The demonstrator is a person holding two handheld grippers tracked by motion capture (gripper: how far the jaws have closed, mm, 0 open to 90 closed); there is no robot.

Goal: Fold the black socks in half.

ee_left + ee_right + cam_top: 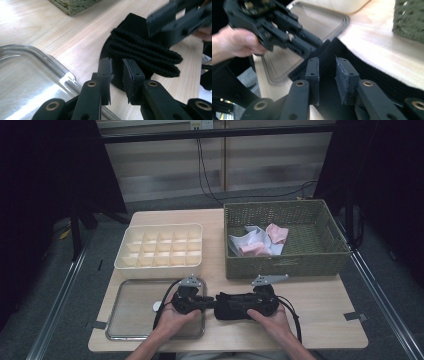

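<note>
A black knitted cloth (231, 313) lies folded on the wooden table near its front edge, between my two grippers. My left gripper (210, 298) points right at the cloth's left end. In the left gripper view its jaws (117, 75) stand a narrow gap apart, and the cloth's (145, 52) edge lies in that gap. My right gripper (244, 304) points left over the cloth. Its jaws (327, 72) are also slightly apart above the black fabric (374, 75). Each gripper faces the other: the right gripper (175, 20) and the left gripper (312, 43) are close together.
A metal tray (127, 322) lies at the front left, under my left hand. Behind it stands a white box (120, 262) with several compartments. At the back right, a woven green basket (285, 265) holds pink and white cloths (260, 242).
</note>
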